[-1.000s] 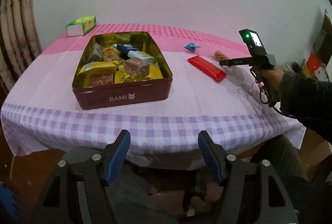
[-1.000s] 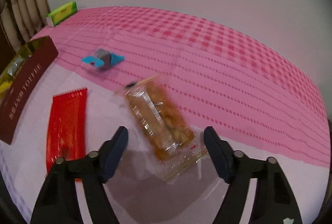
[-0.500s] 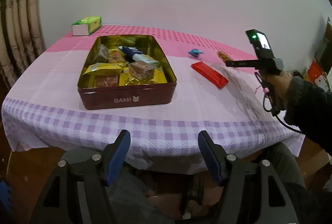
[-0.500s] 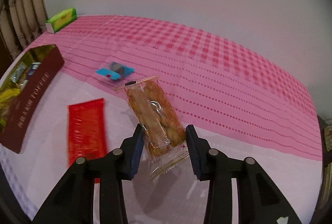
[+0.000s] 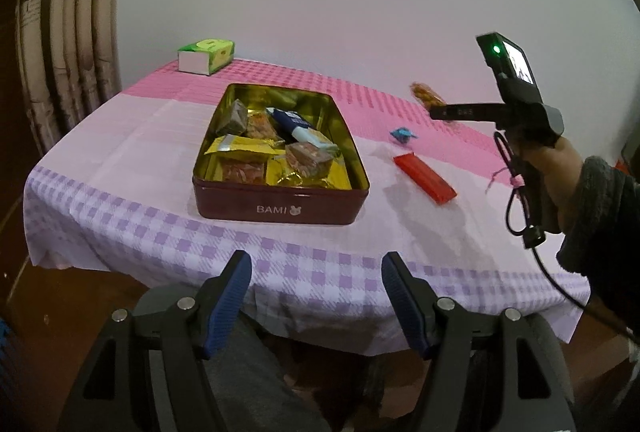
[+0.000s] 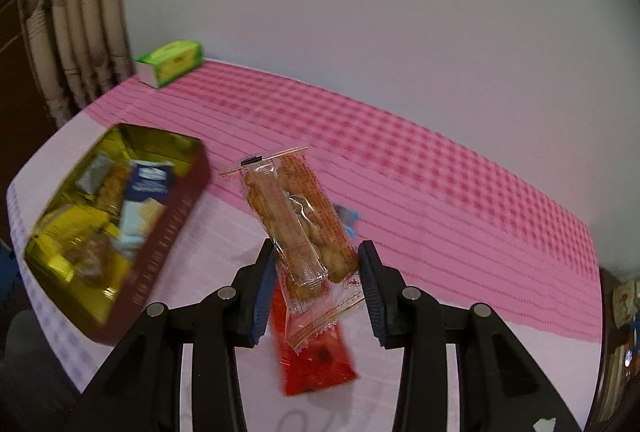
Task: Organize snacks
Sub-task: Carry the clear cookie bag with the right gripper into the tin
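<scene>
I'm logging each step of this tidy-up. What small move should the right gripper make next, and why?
Probably carry it left over the tin: the right gripper is shut on the clear snack packet, lifted above the tablecloth, and the tin stands open.

Green tissue box (image 5: 205,56) on checked tablecloth (image 5: 132,135), near curtain (image 5: 68,31).

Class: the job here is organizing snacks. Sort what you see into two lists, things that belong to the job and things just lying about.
Part of the job:
- clear cracker packet, held in the right gripper
- red snack bar
- blue candy
- tin with snacks inside
- left gripper, open

Lying about:
- green box
- curtain
- tablecloth
</scene>
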Available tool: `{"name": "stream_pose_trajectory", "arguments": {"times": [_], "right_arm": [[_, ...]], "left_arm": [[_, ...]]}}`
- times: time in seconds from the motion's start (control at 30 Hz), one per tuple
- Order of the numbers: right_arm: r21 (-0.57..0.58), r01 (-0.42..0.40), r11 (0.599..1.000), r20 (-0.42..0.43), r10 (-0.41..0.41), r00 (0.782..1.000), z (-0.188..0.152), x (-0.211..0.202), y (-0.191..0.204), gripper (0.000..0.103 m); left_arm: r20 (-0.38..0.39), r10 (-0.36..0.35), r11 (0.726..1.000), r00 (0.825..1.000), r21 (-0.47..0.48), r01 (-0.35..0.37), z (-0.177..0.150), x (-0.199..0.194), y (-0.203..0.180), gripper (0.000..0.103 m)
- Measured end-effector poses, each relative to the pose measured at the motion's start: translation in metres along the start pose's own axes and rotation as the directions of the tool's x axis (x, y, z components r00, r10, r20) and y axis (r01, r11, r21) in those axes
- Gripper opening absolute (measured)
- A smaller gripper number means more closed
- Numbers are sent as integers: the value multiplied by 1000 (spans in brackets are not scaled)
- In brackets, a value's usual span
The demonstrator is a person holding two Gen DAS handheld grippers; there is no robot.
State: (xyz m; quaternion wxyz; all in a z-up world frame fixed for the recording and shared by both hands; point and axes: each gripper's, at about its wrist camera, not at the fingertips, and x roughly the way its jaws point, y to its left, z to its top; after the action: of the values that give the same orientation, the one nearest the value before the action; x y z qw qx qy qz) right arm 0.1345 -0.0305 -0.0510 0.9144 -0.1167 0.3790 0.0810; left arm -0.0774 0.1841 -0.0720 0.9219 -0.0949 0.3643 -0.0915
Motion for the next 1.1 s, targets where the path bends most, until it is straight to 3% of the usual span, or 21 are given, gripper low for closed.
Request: {"name": "stream_pose_trajectory", "arguments": {"times": [0.5,0.8,1.1], "right_arm": [[-118,-79,990,17,81,997,34,-10,105,37],[-164,-142,976,-26,139,990,24,7,151,37],[-176,-160,971,-59,152,987,19,22,170,37]], "left_arm": [[7,8,998,1000,-57,-7,4,-3,9,69],[-16,9,997,1000,-71,-11,3,1,11,69],[-28,6,997,1000,-82,-9,3,4,13,69]]}}
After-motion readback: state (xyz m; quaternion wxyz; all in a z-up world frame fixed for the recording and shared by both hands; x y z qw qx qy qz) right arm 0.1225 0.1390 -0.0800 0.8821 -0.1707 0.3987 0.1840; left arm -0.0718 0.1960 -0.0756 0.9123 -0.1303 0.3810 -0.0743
